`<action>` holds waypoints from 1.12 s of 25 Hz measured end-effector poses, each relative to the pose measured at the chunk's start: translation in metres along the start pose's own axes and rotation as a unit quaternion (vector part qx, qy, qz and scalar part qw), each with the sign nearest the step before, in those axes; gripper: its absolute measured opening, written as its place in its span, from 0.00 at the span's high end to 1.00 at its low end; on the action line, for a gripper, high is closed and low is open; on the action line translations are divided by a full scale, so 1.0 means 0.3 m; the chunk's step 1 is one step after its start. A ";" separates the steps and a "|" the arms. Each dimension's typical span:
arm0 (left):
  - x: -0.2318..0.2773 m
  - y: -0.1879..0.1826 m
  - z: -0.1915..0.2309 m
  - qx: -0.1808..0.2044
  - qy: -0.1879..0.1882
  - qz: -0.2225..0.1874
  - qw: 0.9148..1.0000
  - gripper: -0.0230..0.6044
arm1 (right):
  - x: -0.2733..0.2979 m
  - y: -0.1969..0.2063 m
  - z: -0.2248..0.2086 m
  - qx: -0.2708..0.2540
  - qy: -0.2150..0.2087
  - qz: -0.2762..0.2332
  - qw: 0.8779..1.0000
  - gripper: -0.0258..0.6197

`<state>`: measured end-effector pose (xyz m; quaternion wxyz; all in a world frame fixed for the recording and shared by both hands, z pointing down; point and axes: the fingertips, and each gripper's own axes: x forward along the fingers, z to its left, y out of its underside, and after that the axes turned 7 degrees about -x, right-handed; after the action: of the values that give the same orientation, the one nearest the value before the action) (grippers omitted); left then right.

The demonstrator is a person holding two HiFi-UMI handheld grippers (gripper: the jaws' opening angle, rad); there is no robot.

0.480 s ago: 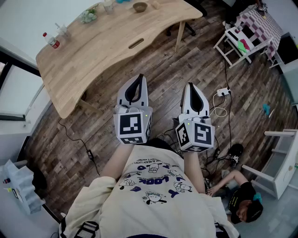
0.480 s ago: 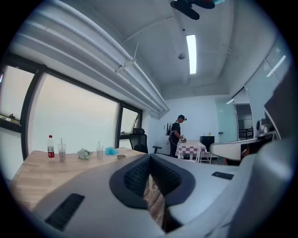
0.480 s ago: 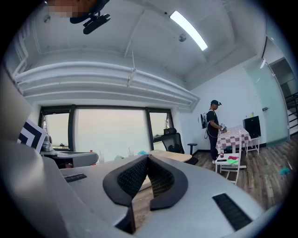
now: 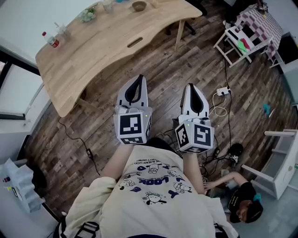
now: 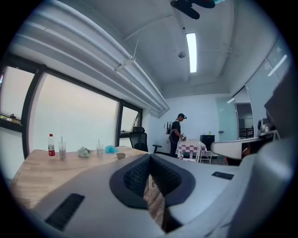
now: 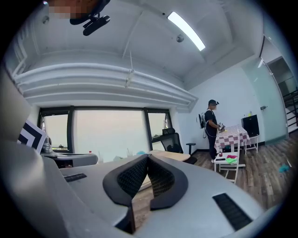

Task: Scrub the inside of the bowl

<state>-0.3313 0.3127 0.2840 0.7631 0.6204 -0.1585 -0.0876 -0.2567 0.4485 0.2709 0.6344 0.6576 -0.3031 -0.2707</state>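
— where's the bowl (image 4: pixel 138 6)?
— far end of the wooden table (image 4: pixel 107 44), which also has two cups (image 5: pixel 62 149) and one bottle (image 4: pixel 51 41). well apart from both grippers.
— holding anything?
— nothing. left gripper (image 4: pixel 138 78) and right gripper (image 4: pixel 190 86) both pinched closed over floor cables (image 4: pixel 219 104).

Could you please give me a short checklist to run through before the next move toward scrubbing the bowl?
1. Bowl located: ok. The bowl sits at the far end of the wooden table.
2. Left gripper free: ok, jaws shut on nothing.
3. Right gripper free: ok, jaws shut on nothing.
4. Scrubber in hand: not ok. Whether the blue thing near the bowl is one, cannot tell.
5. Bowl within reach: not ok. Both grippers hang over the floor, apart from the table.
6. Bowl's inside empty: cannot tell, too small.
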 end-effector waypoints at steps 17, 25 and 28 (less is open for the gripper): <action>-0.036 0.115 -0.134 0.003 -0.018 0.029 0.999 0.92 | -0.085 0.089 -0.140 0.035 -0.006 0.023 0.999 0.93; 0.012 0.119 -0.099 0.001 -0.028 0.034 0.999 0.92 | -0.025 0.108 -0.151 0.042 -0.010 0.029 0.999 0.92; 0.060 0.122 -0.092 -0.001 -0.023 0.036 0.999 0.92 | 0.017 0.115 -0.162 0.043 -0.008 0.033 0.999 0.93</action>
<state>-0.3072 0.3399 0.3171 0.7628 0.6110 -0.1985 -0.0743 -0.2192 0.4770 0.3078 0.6119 0.6718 -0.3407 -0.2414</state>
